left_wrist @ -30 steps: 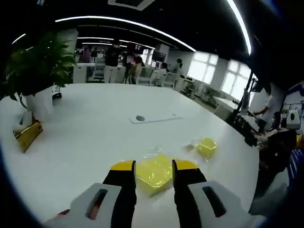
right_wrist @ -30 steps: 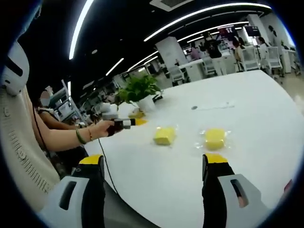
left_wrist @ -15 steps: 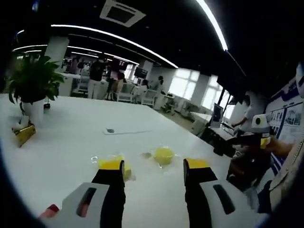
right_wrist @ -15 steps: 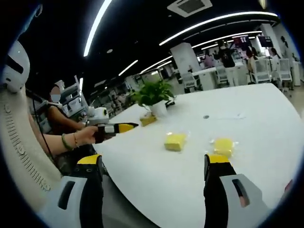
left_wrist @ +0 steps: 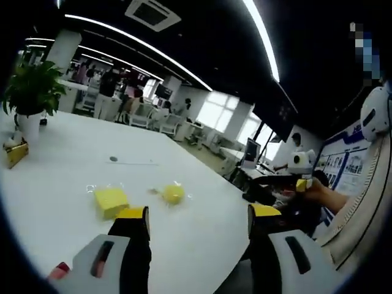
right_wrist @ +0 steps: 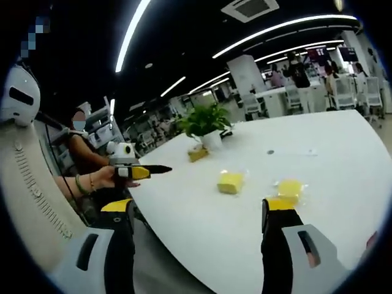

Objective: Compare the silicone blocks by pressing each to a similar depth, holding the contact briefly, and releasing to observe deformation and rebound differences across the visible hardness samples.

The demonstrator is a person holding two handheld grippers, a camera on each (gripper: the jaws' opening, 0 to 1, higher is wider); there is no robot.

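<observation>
Yellow: two silicone blocks [left_wrist: 110, 201] [left_wrist: 173, 194] on white table [left_wrist: 61, 159].

The white table [right_wrist: 343, 153] lies mostly bare, with open surface all around the two yellow silicone blocks [right_wrist: 230, 182], which sit apart with a gap between them. A potted plant [right_wrist: 205, 125] and a small gold box [left_wrist: 16, 152] stand at the far edge, well clear. Both grippers hang off the table's near edge, jaws spread wide with nothing between them.
</observation>
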